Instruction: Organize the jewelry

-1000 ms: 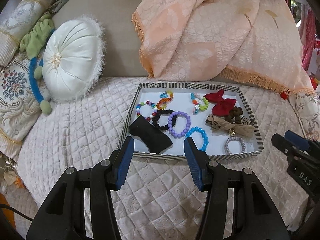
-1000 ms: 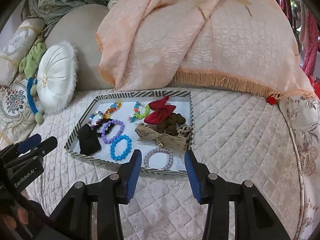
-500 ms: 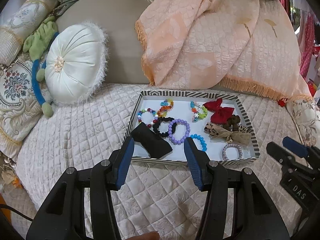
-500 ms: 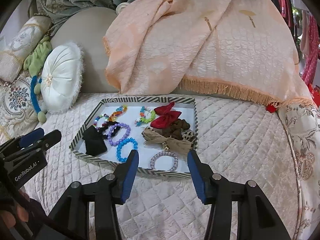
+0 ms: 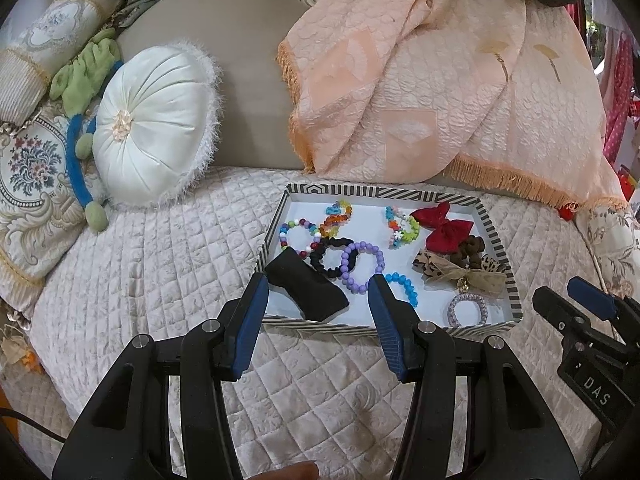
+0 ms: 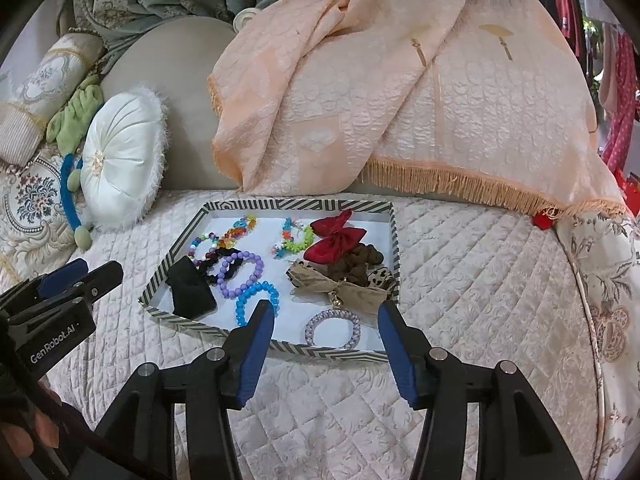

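A striped-rim tray [image 5: 384, 193] [image 6: 296, 203] lies on the quilted bed. It holds a black cloth piece [image 5: 306, 290] [image 6: 192, 288], a black scrunchie [image 5: 324, 258], a purple bead bracelet [image 5: 362, 266] [image 6: 240, 274], a blue bead bracelet [image 5: 404, 286] [image 6: 254, 298], several multicolour bracelets, a red bow [image 5: 442, 228] [image 6: 336, 238], a tan bow [image 5: 464, 274] [image 6: 340, 286] and a lilac spiral hair tie [image 5: 466, 309] [image 6: 332, 328]. My left gripper [image 5: 318, 292] is open and empty just before the tray's near edge. My right gripper [image 6: 326, 320] is open and empty over the near right corner.
A round white cushion [image 5: 154, 126] [image 6: 120, 162] and embroidered pillows [image 5: 32, 184] lie at the left. A peach fringed throw [image 5: 440, 92] [image 6: 400, 92] hangs behind the tray. The quilted bedspread [image 5: 152, 264] stretches around the tray.
Both grippers have drawn back a little and tilted up, so the tray sits lower and farther in view. Both stay open.
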`<state>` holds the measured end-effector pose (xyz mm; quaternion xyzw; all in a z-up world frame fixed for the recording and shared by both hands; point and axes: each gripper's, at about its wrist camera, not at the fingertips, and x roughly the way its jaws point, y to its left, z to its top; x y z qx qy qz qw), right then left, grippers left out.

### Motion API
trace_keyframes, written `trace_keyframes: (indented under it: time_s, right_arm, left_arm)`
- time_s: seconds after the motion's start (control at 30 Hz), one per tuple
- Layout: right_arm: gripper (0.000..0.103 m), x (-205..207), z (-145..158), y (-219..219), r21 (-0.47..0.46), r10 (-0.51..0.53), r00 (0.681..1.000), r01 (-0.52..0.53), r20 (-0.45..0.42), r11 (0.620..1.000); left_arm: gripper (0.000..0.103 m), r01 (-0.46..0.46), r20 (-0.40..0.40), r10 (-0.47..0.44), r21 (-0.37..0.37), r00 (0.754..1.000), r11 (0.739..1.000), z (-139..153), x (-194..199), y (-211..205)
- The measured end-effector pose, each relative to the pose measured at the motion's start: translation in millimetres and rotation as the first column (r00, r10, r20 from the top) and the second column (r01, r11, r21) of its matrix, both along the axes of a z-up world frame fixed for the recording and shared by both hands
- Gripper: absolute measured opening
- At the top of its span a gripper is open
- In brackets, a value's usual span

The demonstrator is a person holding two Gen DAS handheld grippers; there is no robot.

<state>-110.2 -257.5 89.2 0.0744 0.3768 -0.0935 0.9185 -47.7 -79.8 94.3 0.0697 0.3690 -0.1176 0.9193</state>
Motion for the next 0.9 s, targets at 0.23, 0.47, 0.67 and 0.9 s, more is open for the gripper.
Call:
trace_keyframes:
  time_s: [0.23,0.47,0.67,0.9]
  right_arm:
    - [0.053,3,-3,3,-0.002,0.015,1.000,-0.015,-0.012,1.000]
    - [0.053,8,-4,6,-0.014,0.031,0.999,-0.031,-0.019,0.999]
    - [0.053,10,-6,5,-0.011,0.029,0.999,-0.029,-0.026,1.000]
    - [0.053,12,-10,5,-0.008,0.034,0.999,-0.035,-0.038,0.999]
  left_arm:
    - [0.052,-0.003,0.003,0.003,0.009,1.000,1.000,-1,2,-1]
    - [0.052,-0.008,-0.006,0.008,0.006,1.000,1.000,-3,6,-1]
    - [0.052,-0.009,-0.012,0.009,0.001,1.000,1.000,-4,7,-2]
    - [0.052,-0.002,-0.011,0.002,0.005,1.000,1.000,-5,8,-3]
